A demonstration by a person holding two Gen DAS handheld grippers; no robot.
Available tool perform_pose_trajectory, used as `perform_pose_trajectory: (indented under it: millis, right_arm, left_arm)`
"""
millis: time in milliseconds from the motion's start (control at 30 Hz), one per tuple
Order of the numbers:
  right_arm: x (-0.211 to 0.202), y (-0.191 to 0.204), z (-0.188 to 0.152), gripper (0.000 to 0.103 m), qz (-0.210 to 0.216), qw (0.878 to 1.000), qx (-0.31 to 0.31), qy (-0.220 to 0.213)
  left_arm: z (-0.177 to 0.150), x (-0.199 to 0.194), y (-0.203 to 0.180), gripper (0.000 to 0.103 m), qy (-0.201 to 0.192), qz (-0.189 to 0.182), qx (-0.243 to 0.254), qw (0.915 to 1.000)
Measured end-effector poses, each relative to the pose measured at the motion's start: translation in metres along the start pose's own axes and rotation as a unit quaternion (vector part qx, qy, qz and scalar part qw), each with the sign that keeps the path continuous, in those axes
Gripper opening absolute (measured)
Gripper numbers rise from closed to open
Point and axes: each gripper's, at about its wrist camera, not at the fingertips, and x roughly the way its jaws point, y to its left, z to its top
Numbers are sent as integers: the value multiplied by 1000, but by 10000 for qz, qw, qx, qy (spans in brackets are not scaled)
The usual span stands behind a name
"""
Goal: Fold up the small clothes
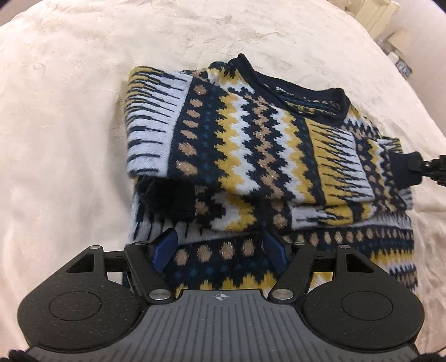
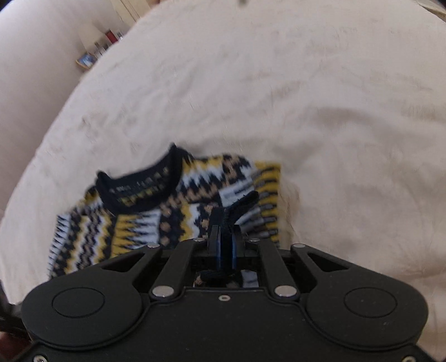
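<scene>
A small knitted sweater [image 1: 251,144] in navy, yellow, white and tan lies on a cream bedspread, its left sleeve folded across the chest and its navy collar [image 1: 301,92] at the far side. My left gripper [image 1: 220,245] is open, its blue pads astride the sweater's lower body. My right gripper [image 2: 225,236] is shut on the navy cuff [image 2: 239,206] of the other sleeve; it shows at the right edge of the left wrist view [image 1: 415,167]. In the right wrist view the sweater [image 2: 133,222] is blurred.
The cream bedspread [image 1: 69,125] spreads all around the sweater. Beyond the bed's far edge are small items on a shelf [image 2: 92,55] and pale furniture [image 1: 376,14].
</scene>
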Motion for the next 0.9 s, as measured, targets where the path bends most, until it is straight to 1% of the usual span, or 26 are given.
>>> perform_pose_trajectory:
  millis: [100,200,267,333,400,467,533,600,667,733,800,833,900]
  right_arm:
    - [3,1,-6,16,-5,10000,24,20]
    - [5,1,-7,16,-1,10000,28,24]
    - [7,2,-7,16,7,10000,25,38]
    - [7,3,-7,16,-1,10000,8,38]
    - [8,4,-6,17,10,10000,3,41]
    - [8,5,-5,17,29,10000,-4,28]
    - [8,7,-4,17,60,10000,-35,26]
    - [7,10,-3,18,97,9999,-90,7]
    - [3,12,-3,18,159,9998,-106,-22]
    - [1,11,-3,21,162,9998,-102,-59]
    - [2,6,-4,22,22,10000,-81,-45]
    - [6,1,-4,23,-129,9999,-44,6]
    - [17,-11,-6,35,-604,9979,63,227]
  left_arm:
    - [3,-23,-7,67,-284,-153,119,9994]
    - [19,-39,-17,67,-681,-154,335,9970]
    - [33,-39,-19,67,-831,-212,274,9959]
    - [43,-33,-20,67,-870,-321,124,9956]
    - [52,-20,-20,67,-840,-370,59,9958]
    - [56,-3,-17,67,-671,-334,4,9972]
    - [55,10,-3,67,-425,-172,-288,9985]
    - [51,17,17,64,-258,5,-604,9978]
    - [45,16,26,53,-255,46,-538,9982]
    - [42,13,26,53,-251,70,-305,9992]
    - [41,11,24,53,-232,66,-259,9994]
    - [41,12,25,53,-224,59,-281,9993]
    - [41,11,27,54,-214,17,-352,9991]
